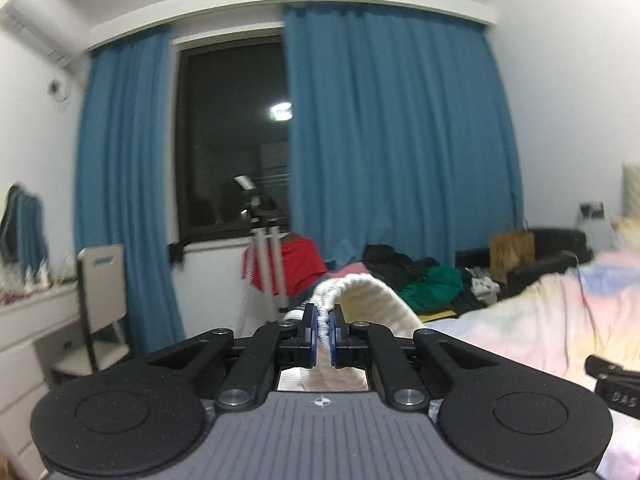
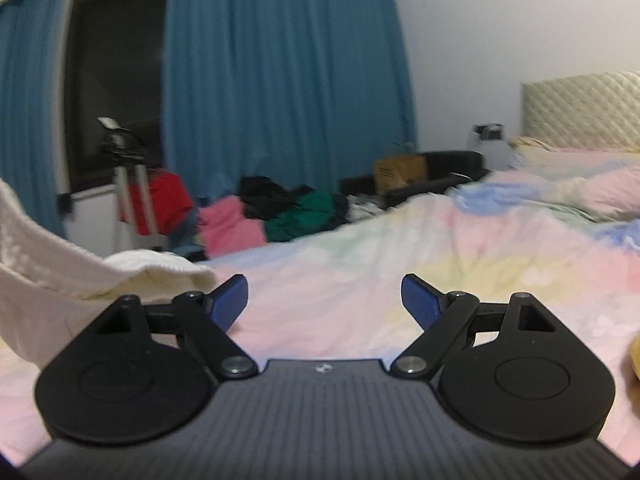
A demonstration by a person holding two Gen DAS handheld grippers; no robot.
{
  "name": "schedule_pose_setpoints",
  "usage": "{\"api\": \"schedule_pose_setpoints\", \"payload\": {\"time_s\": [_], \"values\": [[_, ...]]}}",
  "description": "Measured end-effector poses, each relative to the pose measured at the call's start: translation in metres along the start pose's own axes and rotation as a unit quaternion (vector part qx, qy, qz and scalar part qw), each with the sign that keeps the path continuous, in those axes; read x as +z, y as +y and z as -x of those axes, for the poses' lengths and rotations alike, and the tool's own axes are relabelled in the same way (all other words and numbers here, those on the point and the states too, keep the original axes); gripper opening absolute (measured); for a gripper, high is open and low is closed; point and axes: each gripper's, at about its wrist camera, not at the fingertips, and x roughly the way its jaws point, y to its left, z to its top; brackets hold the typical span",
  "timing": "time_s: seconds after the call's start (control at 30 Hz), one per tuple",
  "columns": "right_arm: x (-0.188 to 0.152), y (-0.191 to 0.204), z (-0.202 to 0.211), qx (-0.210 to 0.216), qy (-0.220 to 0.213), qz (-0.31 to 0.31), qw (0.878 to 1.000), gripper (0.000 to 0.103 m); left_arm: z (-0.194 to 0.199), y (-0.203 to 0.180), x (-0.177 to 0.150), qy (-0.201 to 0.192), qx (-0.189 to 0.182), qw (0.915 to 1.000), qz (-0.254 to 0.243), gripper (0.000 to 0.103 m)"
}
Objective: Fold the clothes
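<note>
My left gripper (image 1: 323, 326) is shut on the ribbed edge of a white knitted garment (image 1: 370, 298), which arches up and away to the right above the bed. In the right wrist view the same white garment (image 2: 60, 280) hangs and drapes at the left, its lower part resting on the pastel bedspread (image 2: 400, 248). My right gripper (image 2: 324, 300) is open and empty, just above the bedspread, to the right of the garment's edge.
A pile of clothes (image 2: 288, 212) in pink, black and green lies beyond the bed's far side. A tripod (image 1: 266, 248) with a red cloth stands by the window. Blue curtains (image 1: 400, 140) hang behind. A white desk and chair (image 1: 100, 304) stand left. The headboard (image 2: 580, 108) is at right.
</note>
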Motion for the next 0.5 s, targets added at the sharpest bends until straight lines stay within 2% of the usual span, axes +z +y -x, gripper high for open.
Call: {"api": "schedule_pose_setpoints", "payload": {"time_s": [0.1,0.17,0.23,0.33,0.37,0.5], "values": [[0.002,0.007,0.013,0.053,0.018,-0.003,0.998,0.085,0.033,0.046,0.005,0.021,0.006,0.9992,0.032,0.006],[0.001,0.01,0.016,0.099,0.057,-0.018,0.993,0.085,0.047,0.074,0.0,0.039,0.016,0.9982,0.043,0.005],[-0.001,0.012,0.017,0.146,0.103,-0.038,0.983,0.085,0.06,0.099,-0.008,0.056,0.028,0.9969,0.047,0.005],[-0.012,0.024,0.014,0.195,0.169,-0.056,0.964,0.083,0.086,0.142,-0.03,0.092,0.041,0.9916,0.082,0.005],[-0.016,0.03,0.012,0.207,0.189,-0.054,0.958,0.08,0.094,0.156,-0.038,0.103,0.046,0.9892,0.093,0.005],[-0.031,0.056,0.013,0.231,0.235,0.01,0.944,0.08,0.099,0.186,-0.063,0.117,0.053,0.9842,0.121,0.006]]}}
